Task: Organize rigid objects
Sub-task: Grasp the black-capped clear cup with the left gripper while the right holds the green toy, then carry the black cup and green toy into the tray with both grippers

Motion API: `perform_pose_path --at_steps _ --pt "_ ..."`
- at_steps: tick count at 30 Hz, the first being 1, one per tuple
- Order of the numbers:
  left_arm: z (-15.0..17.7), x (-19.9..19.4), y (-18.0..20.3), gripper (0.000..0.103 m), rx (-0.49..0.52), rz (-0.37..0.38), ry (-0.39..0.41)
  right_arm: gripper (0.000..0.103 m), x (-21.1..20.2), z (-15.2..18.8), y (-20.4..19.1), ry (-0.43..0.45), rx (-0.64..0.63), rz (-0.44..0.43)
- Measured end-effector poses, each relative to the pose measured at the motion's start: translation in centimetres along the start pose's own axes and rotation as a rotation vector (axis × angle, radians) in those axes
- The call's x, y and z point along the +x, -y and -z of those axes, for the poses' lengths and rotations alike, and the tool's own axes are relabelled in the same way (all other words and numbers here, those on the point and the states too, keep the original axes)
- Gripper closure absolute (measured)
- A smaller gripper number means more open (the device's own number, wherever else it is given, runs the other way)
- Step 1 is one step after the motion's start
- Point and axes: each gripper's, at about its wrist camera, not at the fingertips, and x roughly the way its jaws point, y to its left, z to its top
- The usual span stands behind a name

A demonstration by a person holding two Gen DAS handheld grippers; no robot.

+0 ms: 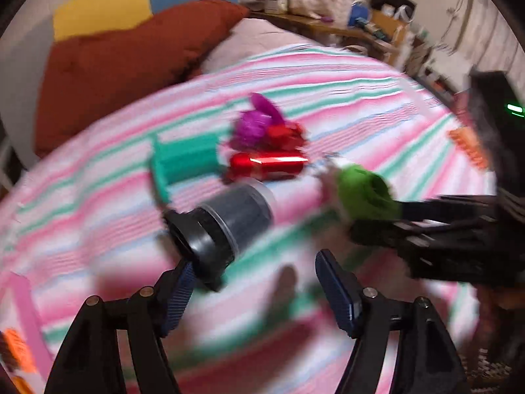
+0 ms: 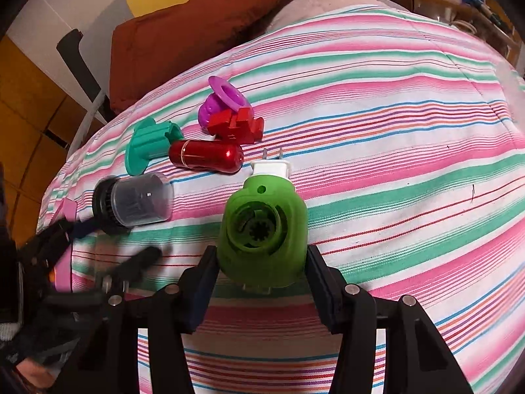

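On the striped pink, green and white bedspread [image 2: 377, 105] the small things lie in a loose cluster, and the left-wrist view is smeared with blur, so fine contact there is hard to read.

Furthest left, the left tongs [image 1: 252, 282] stand open, their left blue pad [image 1: 182, 290] just beside or touching the black ribbed base of the clear plastic capped cylinder [image 1: 226, 223], which lies on its side; nothing sits between the pads.

Beyond it lie the teal flanged plastic spool [image 2: 147, 147], then the glossy red metal capsule [image 2: 206, 157], with the purple plastic flanged cup [image 2: 220, 101] and the red blocky plastic piece [image 2: 236, 126] touching each other behind.

To the right, the right tongs [image 2: 262, 259] are closed on the lime-green plastic plug-in unit with a white two-prong plug [image 2: 262, 226], pads pressing its rounded flanks, its plug end close to the red capsule.

Likely troubles: the green shell's curved sides may let it twist or slip out. The capped cylinder and capsule can roll on the soft bedding if nudged. The two tongs work near each other and could knock together.
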Motion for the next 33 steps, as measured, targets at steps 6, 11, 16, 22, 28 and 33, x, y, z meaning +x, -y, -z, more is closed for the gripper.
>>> perform_pose_path --at_steps 6,11,16,22,28,33 --pt "-0.6 -0.8 0.4 0.030 0.046 -0.131 0.058 0.049 0.0 0.0 -0.1 0.000 -0.005 0.008" --pt "-1.3 0.3 0.5 0.030 0.082 -0.182 0.051 0.049 0.1 -0.1 -0.2 0.003 0.007 0.012" --pt "-1.2 2.0 1.1 0.045 0.087 -0.173 0.024 0.049 0.2 -0.1 -0.5 0.009 0.000 0.016" --pt "0.2 1.2 1.1 0.052 0.063 -0.170 0.050 0.049 0.3 -0.1 -0.2 0.019 0.013 0.005" --pt "2.2 -0.6 -0.2 0.053 -0.038 -0.148 0.075 0.049 0.2 0.0 -0.1 0.030 0.015 0.010" --pt "4.2 -2.7 -0.8 0.053 -0.099 -0.128 0.113 0.049 0.1 0.3 -0.4 0.041 0.011 0.016"
